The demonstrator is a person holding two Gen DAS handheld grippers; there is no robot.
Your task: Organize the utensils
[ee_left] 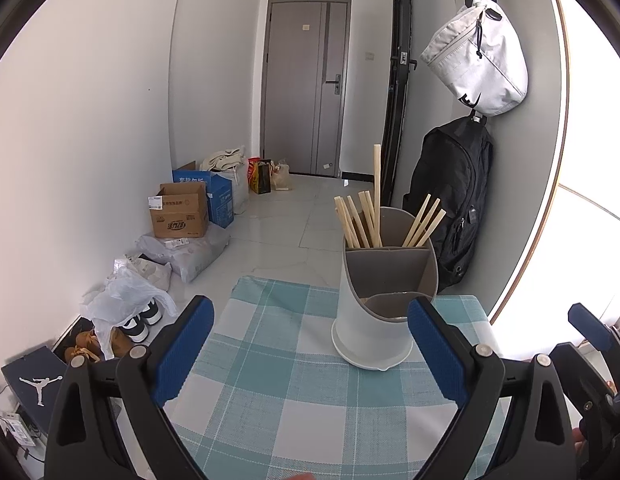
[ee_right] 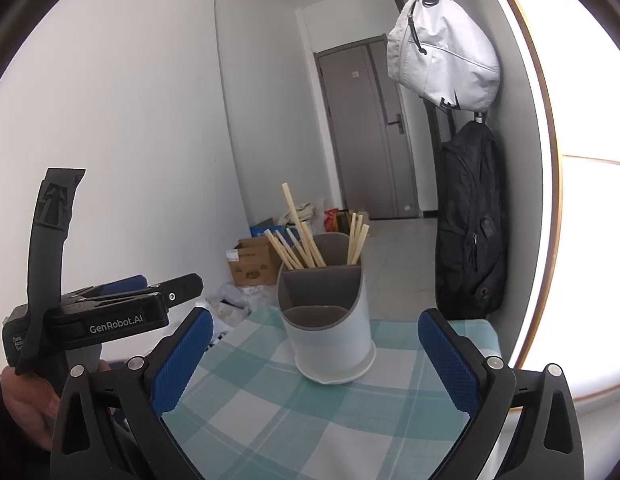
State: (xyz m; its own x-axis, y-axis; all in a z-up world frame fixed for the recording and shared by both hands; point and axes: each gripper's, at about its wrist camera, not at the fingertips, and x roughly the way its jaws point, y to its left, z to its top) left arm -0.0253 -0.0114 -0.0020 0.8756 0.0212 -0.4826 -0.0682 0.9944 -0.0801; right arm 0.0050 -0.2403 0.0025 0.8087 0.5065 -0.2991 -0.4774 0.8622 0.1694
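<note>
A white utensil holder (ee_left: 372, 320) with grey inner compartments stands on a table under a teal checked cloth (ee_left: 269, 380). Several wooden chopsticks (ee_left: 362, 220) stand in its back compartments; the front compartment looks empty. The holder also shows in the right wrist view (ee_right: 330, 340), with the chopsticks (ee_right: 305, 244) in the back. My left gripper (ee_left: 310, 344) is open and empty, just before the holder. My right gripper (ee_right: 316, 356) is open and empty, also facing the holder. The left gripper's body (ee_right: 109, 316) shows at the left of the right wrist view.
A black backpack (ee_left: 454, 204) and a white bag (ee_left: 478, 56) hang on the wall right of the table. Cardboard boxes (ee_left: 179, 212), plastic bags and shoes (ee_left: 137, 320) lie on the floor at the left. A closed grey door (ee_left: 305, 88) is at the back.
</note>
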